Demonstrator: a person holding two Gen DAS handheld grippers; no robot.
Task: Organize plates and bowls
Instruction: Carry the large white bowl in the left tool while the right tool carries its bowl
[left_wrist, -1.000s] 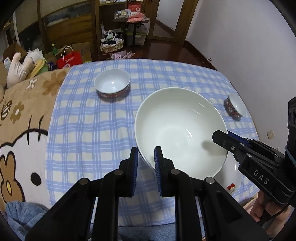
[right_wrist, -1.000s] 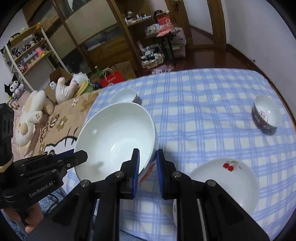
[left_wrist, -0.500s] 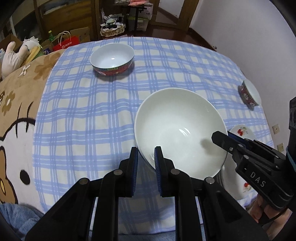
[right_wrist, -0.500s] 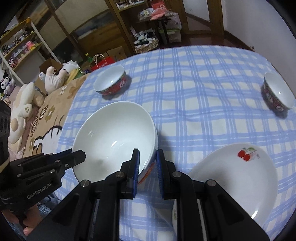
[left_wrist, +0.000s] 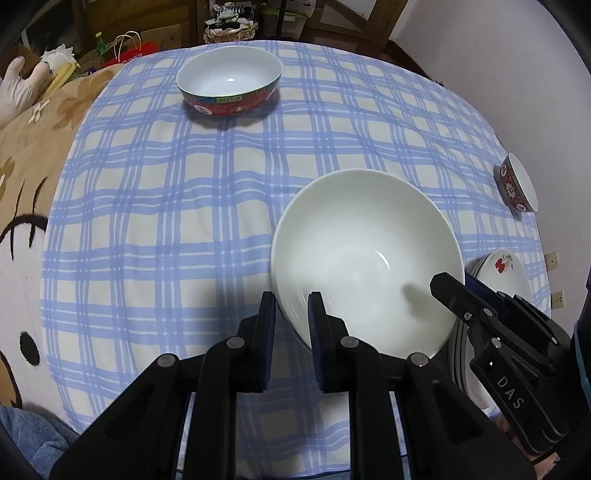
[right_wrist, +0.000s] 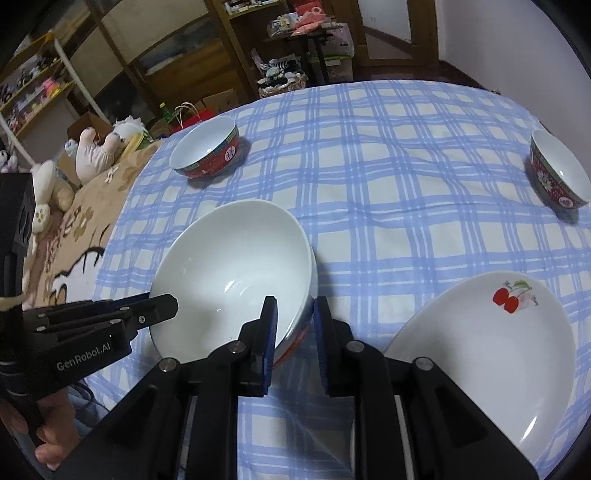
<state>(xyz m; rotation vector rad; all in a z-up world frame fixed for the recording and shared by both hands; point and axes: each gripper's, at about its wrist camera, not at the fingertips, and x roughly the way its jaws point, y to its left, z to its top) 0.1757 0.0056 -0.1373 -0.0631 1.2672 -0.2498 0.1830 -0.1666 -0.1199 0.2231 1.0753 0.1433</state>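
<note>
Both grippers lowering white bowl (left_wrist: 365, 254) since earlier | left gripper (left_wrist: 290, 325), right gripper (right_wrist: 294, 325) each clamping its rim | bowl hiding part of cherry plate (left_wrist: 506, 273)

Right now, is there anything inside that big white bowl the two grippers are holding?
The big white bowl looks empty: only glare and a gripper's shadow show on its inside. The left gripper and right gripper each clamp its rim, covering small patches there.
</note>
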